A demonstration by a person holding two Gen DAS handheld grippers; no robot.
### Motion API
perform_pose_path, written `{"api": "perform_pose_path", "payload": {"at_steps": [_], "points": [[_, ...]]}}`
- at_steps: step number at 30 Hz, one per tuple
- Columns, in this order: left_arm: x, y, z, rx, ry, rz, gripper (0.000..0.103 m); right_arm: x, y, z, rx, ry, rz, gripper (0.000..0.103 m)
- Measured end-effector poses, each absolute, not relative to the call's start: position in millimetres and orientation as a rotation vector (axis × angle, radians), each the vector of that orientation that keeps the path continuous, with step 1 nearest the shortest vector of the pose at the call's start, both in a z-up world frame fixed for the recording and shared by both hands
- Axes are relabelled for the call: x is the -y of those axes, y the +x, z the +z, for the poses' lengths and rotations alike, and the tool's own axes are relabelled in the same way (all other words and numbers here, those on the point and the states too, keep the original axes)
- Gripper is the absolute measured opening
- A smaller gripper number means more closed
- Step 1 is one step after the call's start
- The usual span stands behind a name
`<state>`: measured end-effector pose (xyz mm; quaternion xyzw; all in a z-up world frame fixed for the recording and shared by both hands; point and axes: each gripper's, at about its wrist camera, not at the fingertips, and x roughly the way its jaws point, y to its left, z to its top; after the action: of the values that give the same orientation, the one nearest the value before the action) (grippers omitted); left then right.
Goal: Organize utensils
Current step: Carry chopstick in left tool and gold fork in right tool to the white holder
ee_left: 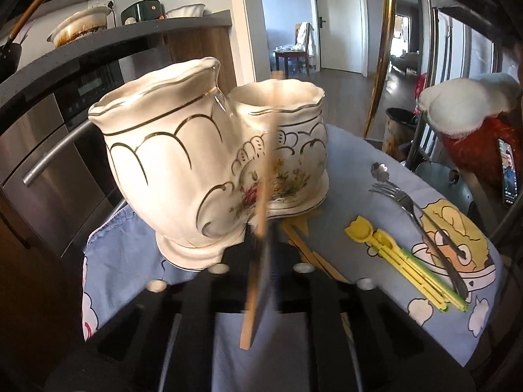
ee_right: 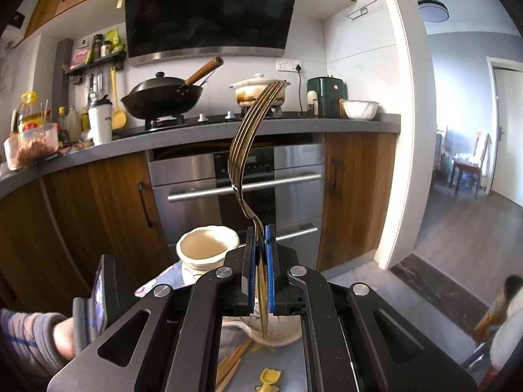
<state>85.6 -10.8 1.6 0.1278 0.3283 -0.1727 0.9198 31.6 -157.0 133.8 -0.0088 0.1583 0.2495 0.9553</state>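
Beside the oven (ee_right: 242,176), a cartoon-print cloth (ee_left: 376,163) covers the table. Right gripper (ee_right: 260,261) clamps a gold fork (ee_right: 248,143) upright above the double ceramic holder (ee_left: 209,163); left gripper (ee_left: 261,251) pinches a wooden chopstick (ee_left: 258,235).

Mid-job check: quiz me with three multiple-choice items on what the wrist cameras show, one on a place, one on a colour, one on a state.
1. Where does the silver fork lie?
A. inside the holder
B. on the cloth, right of the holder
C. on the stove

2. What colour are the training chopsticks?
A. yellow
B. red
C. black

3. What is the right tool doing?
A. open, empty
B. shut on a spoon
C. shut on the gold fork

Answers:
1 B, it rests on the patterned cloth beside the ceramic holder.
2 A, they are yellow with a green strip.
3 C, the blue pads clamp its handle, tines up.
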Motion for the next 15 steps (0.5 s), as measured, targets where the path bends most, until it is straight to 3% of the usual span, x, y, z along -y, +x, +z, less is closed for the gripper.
{"api": "perform_pose_path", "payload": {"at_steps": [8,15], "points": [[0,64,38,-0.563,0.223,-0.387,0.006,156,33,140,-0.302,-0.014,0.499,0.006],[-26,48,112,-0.342,0.095,-0.431,0.006,150,40,158,-0.250,-0.007,0.488,0.006]]}}
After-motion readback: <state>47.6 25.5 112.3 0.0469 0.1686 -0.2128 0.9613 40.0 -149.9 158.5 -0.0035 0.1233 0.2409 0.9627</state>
